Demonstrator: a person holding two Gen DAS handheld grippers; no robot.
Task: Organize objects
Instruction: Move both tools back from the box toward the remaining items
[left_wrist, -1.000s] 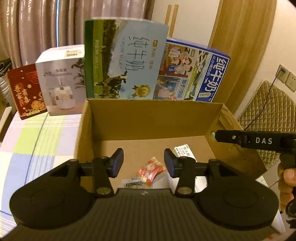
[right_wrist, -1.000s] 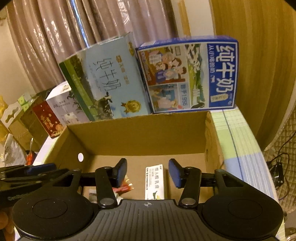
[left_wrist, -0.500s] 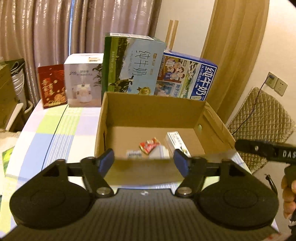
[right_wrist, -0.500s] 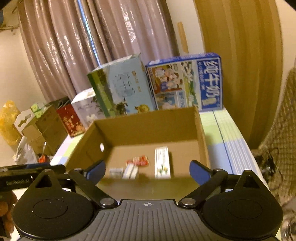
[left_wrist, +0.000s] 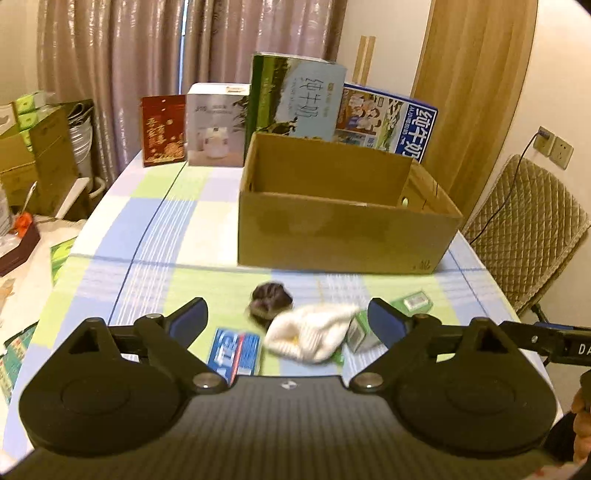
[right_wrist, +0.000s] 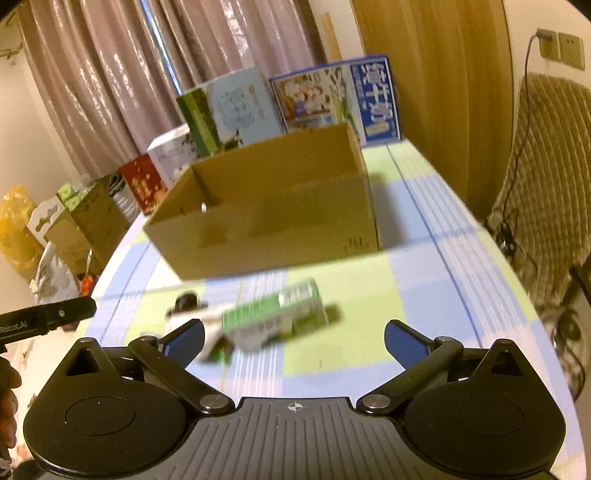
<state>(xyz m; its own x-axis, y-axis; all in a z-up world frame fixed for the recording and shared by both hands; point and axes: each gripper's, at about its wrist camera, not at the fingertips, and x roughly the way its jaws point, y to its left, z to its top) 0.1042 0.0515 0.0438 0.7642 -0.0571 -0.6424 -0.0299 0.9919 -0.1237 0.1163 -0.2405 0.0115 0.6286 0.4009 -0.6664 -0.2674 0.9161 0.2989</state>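
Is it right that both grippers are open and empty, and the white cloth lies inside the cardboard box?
Not quite. The left gripper and right gripper are open and empty, but the white cloth lies on the table in front of the cardboard box, not inside it. The left wrist view shows this.

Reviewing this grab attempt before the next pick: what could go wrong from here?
1. The white cloth lies partly over the green box and touches the dark round item; the open left gripper may snag two things at once.
2. Both views are motion-blurred, so aim may be off.
3. The open right gripper faces the same cluster; the two could collide.
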